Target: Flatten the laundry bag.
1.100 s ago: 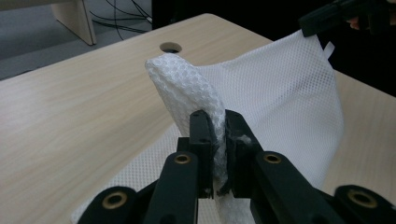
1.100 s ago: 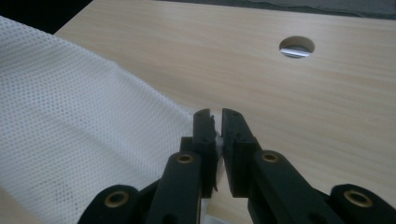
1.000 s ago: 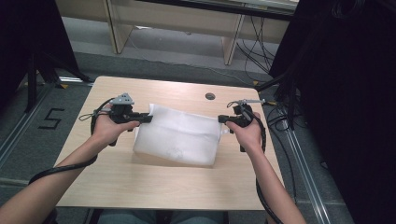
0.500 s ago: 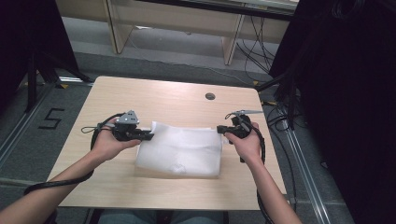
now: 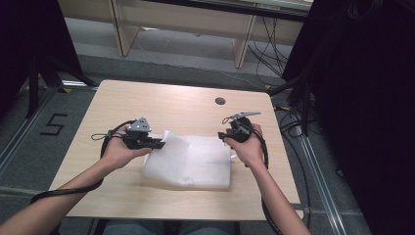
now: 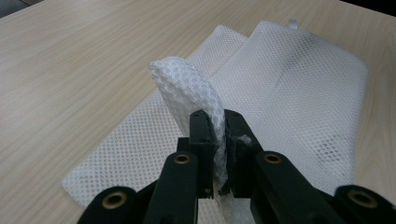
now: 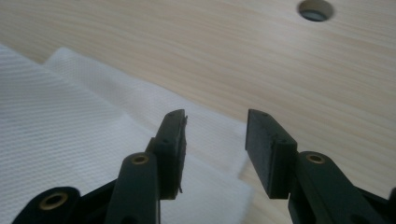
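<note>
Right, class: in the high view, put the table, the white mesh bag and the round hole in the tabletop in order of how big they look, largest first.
1. Table, largest.
2. White mesh bag, lying flat on it.
3. Round hole, by far the smallest, though it sits farther from the camera.

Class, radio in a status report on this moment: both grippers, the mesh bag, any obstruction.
Left gripper shut on mesh bag corner. Right gripper jaws just opened, nothing between them. Bag folded flat on table. Nothing in the way.
</note>
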The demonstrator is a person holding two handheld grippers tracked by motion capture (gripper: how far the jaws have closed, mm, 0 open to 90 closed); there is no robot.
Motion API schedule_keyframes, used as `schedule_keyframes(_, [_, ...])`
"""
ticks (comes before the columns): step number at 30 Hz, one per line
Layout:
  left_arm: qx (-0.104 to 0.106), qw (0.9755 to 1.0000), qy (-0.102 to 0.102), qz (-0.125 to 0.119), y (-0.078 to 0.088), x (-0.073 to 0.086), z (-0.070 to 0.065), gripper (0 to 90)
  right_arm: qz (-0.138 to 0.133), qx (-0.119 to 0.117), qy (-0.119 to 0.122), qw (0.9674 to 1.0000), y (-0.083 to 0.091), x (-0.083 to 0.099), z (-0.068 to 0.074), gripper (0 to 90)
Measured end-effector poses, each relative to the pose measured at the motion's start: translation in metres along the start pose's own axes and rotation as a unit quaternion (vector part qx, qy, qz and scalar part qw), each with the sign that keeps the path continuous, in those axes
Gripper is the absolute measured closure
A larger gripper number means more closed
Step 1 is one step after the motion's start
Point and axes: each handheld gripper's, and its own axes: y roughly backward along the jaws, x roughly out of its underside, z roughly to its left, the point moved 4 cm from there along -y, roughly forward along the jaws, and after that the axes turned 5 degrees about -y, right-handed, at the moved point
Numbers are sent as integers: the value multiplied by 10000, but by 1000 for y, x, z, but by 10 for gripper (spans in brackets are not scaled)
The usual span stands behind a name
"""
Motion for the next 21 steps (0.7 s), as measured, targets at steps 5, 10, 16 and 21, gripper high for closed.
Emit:
schedule_keyframes(5, [-14, 10000, 33, 47, -3, 1, 0, 828, 537, -455, 342, 9969, -32, 5, 31, 514])
schedule_keyframes(10, [-28, 10000, 5, 73, -4, 1, 1, 828, 1061, -484, 435, 9922, -56, 15, 41, 472])
schedule_keyframes(16, [-13, 9999, 50, 122, -6, 2, 3, 827, 1387, -486, 524, 9878, -68, 27, 44, 477])
schedule_keyframes(21, [-32, 9999, 22, 145, -8, 4, 3, 827, 1574, -413, 807, 9834, -76, 38, 43, 525])
